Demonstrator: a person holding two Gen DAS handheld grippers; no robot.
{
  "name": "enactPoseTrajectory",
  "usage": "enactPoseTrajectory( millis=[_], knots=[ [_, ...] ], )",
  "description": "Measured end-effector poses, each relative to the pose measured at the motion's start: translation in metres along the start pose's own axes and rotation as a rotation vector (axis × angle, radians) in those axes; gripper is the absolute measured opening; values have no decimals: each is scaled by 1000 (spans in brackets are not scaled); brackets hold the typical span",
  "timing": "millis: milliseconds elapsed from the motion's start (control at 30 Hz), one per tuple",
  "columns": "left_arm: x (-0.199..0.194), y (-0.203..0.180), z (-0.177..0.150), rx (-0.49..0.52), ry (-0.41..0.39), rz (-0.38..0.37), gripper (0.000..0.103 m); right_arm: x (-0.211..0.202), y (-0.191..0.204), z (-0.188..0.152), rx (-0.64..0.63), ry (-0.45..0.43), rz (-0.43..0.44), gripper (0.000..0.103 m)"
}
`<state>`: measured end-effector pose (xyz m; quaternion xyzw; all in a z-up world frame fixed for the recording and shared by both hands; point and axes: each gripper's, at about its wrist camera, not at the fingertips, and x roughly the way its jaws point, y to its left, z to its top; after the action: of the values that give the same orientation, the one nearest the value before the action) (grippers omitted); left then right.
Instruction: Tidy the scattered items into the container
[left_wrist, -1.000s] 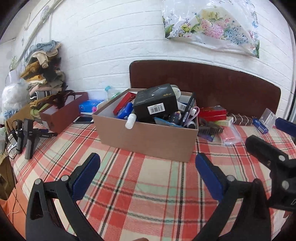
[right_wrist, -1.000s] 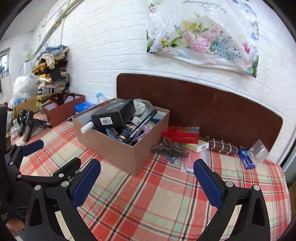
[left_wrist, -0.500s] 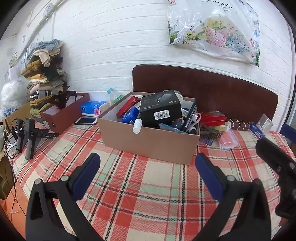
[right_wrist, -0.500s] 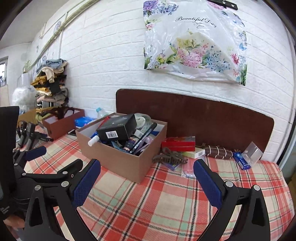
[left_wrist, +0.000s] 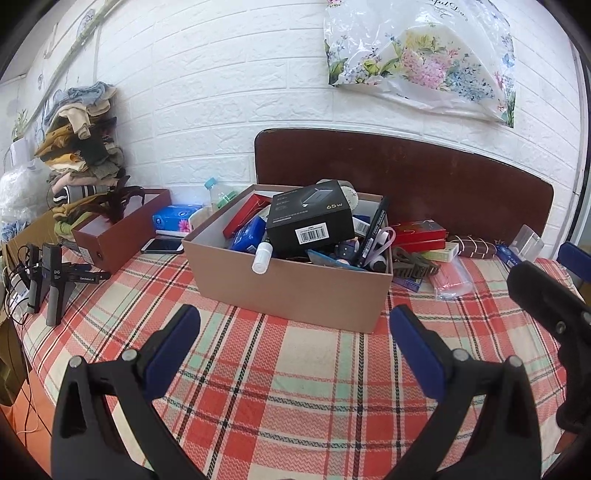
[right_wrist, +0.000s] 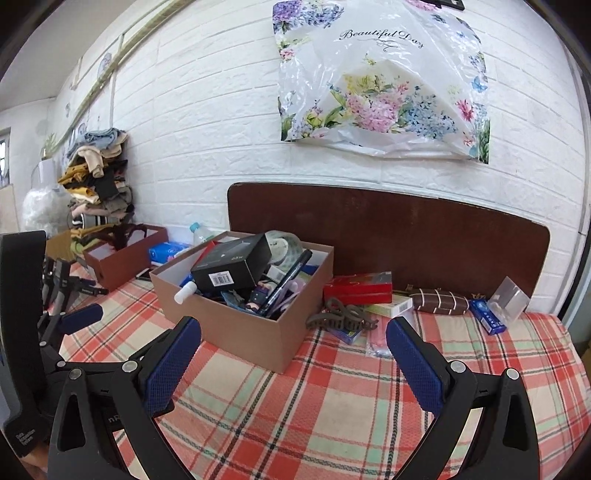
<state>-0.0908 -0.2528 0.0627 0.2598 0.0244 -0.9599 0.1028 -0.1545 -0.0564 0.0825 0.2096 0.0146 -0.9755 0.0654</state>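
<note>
Both tongs released, nothing held: left tongs (left_wrist: 293, 341) and right tongs (right_wrist: 293, 350) hover over the plaid-covered bench (right_wrist: 332, 424), blue pads spread wide, short of the cardboard box (left_wrist: 291, 291).

Box sits mid-bench, already heaped. On top a black carton (left_wrist: 310, 221) marked "65w" with a barcode sticker; a white-capped bottle (left_wrist: 261, 256) pokes over the near rim; a black pen (right_wrist: 286, 282) leans across the right side.

Still loose, just beside the box's right wall: grey hair claw (right_wrist: 341, 317) lying on a blue packet, clear pouch with pink contents (left_wrist: 452, 277), red box (right_wrist: 358, 288) with a pale flat box (right_wrist: 393, 305) touching its front, brown striped pouch (right_wrist: 439, 301) against the dark headboard panel (right_wrist: 406, 229), blue tube box (right_wrist: 487, 315), clear plastic case (right_wrist: 511, 297) far right.

Left of the box: smaller brown box (left_wrist: 122, 230), tissue pack (left_wrist: 175, 219), phone (left_wrist: 162, 245) flat on the cloth, water bottle (left_wrist: 218, 194) behind. Black stand labelled "DAS" (left_wrist: 55, 280) at the left edge. Clothes pile (left_wrist: 85, 147) in the corner.

Floral bag (right_wrist: 384, 81) on the brick wall reads "Beautiful Day".

Path from right tongs to the loose items is open; the box's corner stands between left tongs and them.
</note>
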Motion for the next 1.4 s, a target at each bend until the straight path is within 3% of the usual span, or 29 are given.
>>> enactPoseTrajectory(
  millis=[1400],
  knots=[
    [-4,-11,-3,3,-39,4,103,-5,-6,1,6,-28,-74,103]
  ],
)
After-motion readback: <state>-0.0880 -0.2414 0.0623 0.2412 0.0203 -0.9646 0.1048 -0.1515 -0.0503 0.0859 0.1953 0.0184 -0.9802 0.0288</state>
